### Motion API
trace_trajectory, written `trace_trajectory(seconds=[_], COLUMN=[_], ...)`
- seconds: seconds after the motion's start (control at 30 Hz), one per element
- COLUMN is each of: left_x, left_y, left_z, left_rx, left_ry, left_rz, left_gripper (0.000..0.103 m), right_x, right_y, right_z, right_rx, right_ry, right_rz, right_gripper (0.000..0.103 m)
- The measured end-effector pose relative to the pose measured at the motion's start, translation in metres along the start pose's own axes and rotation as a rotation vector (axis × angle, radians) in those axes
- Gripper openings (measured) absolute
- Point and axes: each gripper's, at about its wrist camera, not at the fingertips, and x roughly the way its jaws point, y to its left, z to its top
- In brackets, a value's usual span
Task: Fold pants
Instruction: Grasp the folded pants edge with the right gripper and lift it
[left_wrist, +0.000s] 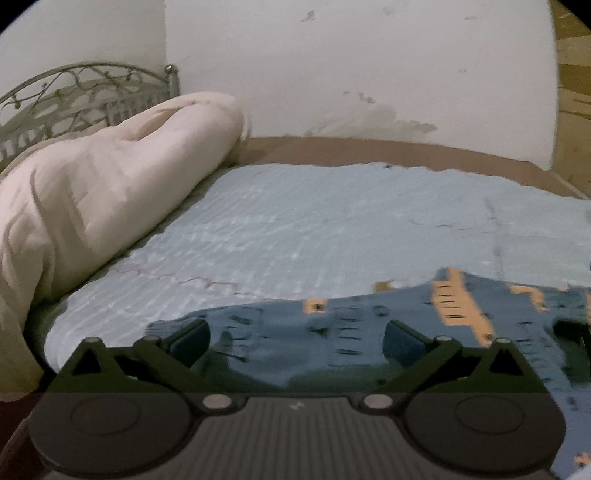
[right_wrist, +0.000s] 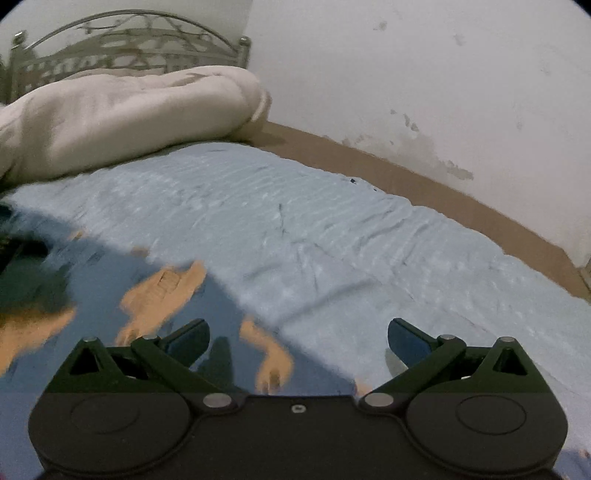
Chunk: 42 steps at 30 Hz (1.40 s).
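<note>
So on the far left the rolled-up cream duvet (left_wrist: 110, 177) is sitting against the metal headboard (left_wrist: 85, 96), well clear of the work area, which is nice. The pants (left_wrist: 332, 332), dark blue with orange patches, are lying flat on the pale blue bedspread (left_wrist: 314, 221) at the near edge of the bed.

The left hand-held gripper (left_wrist: 297, 341) is hovering right over the fabric with its jaws spread wide and nothing pinched between them. Moving right, the right hand-held gripper (right_wrist: 298, 341) is also gaping, released, straddling the edge where the pants (right_wrist: 110, 295) are meeting the bedspread (right_wrist: 332, 229).

Looks to me like they're lining up for a grab. My tip: I'd be pinching only the pants' edge, not the bedspread underneath, since both are soft and bunch easily. I'd be taking both corners at matching spots so the fold comes out square. The pictures are blurry, so how many layers are there I can't tell.
</note>
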Motion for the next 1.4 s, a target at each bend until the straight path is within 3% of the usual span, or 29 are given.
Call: trace_trajectory(seconds=[0.2, 0.43, 0.73, 0.9, 1.0, 1.1, 1.3, 1.4], left_x=[-0.023, -0.026, -0.010, -0.008, -0.010, -0.013, -0.011, -0.011], left_y=[-0.044, -0.102, -0.142, -0.145, -0.151, -0.159, -0.177, -0.181], left_z=[-0.004, -0.012, -0.036, -0.033, -0.028, -0.025, -0.034, -0.041], left_rx=[0.053, 0.112, 0.174, 0.154, 0.138, 0.115, 0.129, 0.155], left_ry=[-0.028, -0.001, 0.072, 0.079, 0.072, 0.051, 0.067, 0.053], left_rz=[-0.114, -0.240, -0.248, -0.243, -0.256, -0.286, -0.313, -0.297], left_gripper=[0.102, 0.102, 0.102, 0.102, 0.102, 0.102, 0.102, 0.102], right_x=[-0.074, -0.127, -0.144, -0.164, -0.177, -0.181, -0.178, -0.170], right_y=[-0.018, -0.057, -0.116, -0.141, -0.149, -0.159, -0.178, -0.184], right_z=[-0.070, -0.122, -0.161, -0.177, -0.184, -0.188, -0.186, -0.185], right_rx=[0.014, 0.130, 0.229, 0.342, 0.420, 0.532, 0.784, 0.859], right_ry=[-0.009, -0.046, -0.003, -0.030, -0.065, -0.085, -0.067, -0.068], right_rz=[-0.095, -0.308, -0.541, -0.605, -0.547, -0.400, -0.197, -0.156], right_gripper=[0.102, 0.102, 0.102, 0.102, 0.102, 0.102, 0.102, 0.102])
